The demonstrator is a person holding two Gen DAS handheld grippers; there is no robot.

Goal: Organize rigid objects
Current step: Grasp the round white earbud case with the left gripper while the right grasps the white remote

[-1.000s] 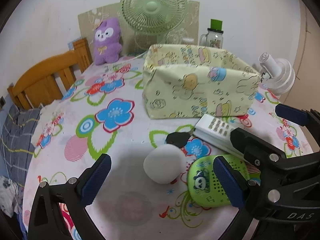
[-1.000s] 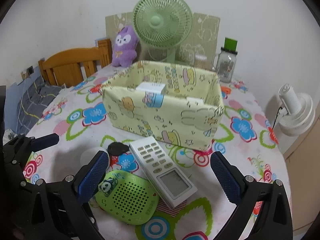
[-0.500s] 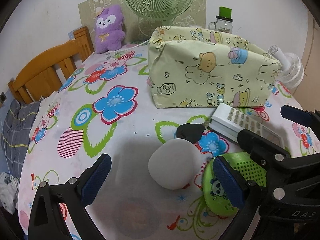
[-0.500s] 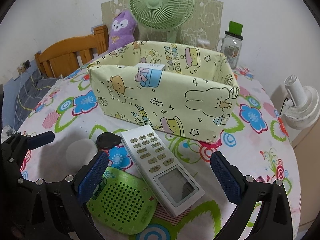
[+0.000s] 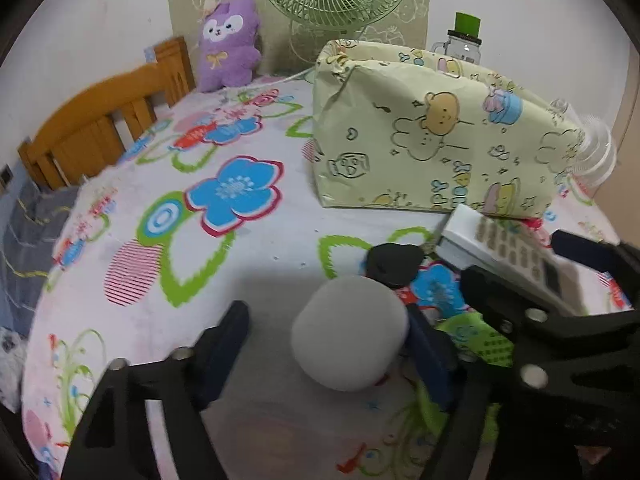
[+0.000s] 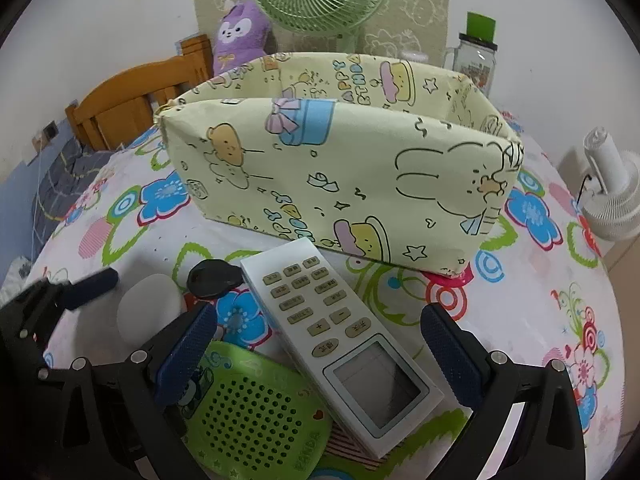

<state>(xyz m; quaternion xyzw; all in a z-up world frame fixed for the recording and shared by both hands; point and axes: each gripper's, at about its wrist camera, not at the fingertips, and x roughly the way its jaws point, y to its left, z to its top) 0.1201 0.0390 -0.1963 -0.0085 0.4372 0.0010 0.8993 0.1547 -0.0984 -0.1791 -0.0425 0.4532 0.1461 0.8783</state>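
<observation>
The white rounded object (image 5: pixel 350 332) lies on the flowered tablecloth (image 5: pixel 168 184) between the fingers of the left gripper (image 5: pixel 328 344), whose jaws are closing around it; the right-hand pad looks to be at its side while the left-hand pad is apart from it, so it is not yet clamped. Its smooth domed shape could let it squirt forward out of the pads, toward the black key fob (image 5: pixel 394 262) just behind it. Beside it the green panda speaker (image 6: pixel 248 412) and the white remote (image 6: pixel 340 340) lie between the spread, empty jaws of the right gripper (image 6: pixel 320 356). The two grippers sit close and may knock each other. The yellow fabric bin (image 6: pixel 332 168) stands beyond, soft-walled and easy to push
</observation>
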